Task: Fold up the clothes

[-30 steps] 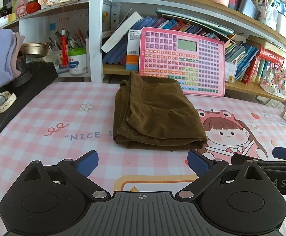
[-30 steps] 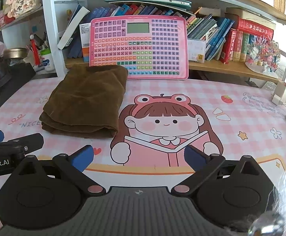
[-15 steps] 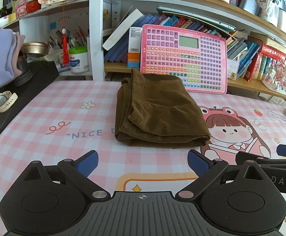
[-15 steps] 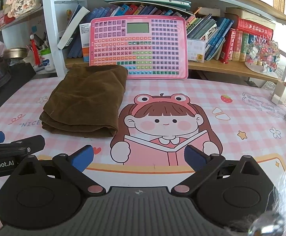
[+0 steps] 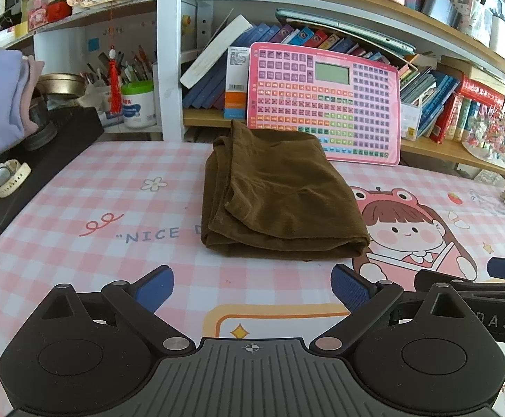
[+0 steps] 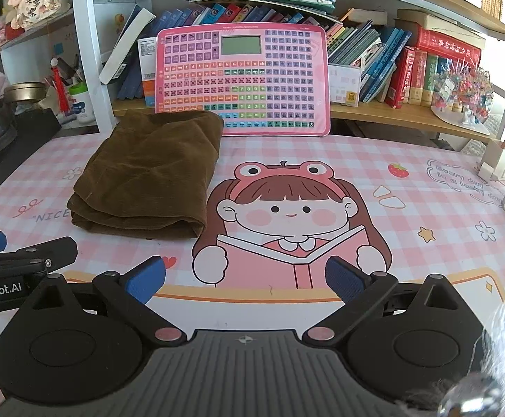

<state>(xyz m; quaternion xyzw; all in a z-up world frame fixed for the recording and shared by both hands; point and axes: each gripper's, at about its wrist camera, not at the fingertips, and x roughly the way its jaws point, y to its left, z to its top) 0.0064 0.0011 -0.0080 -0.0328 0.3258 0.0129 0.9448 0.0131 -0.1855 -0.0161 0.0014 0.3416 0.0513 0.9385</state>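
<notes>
Brown garment (image 5: 280, 201): folded on bench (image 5: 113, 187); soft, limp, likely best pinched at near folded edge. Left hand-held gripper (image 5: 252, 286) and right hand-held gripper (image 6: 245, 279): spread wide, nothing held.

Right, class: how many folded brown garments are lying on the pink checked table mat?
1. The brown garment lies folded at the mat's far side, in front of the pink keyboard toy. More clothes sit off the mat, left.

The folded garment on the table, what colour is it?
Plain dark brown garment; the left wrist view shows it best.
</notes>
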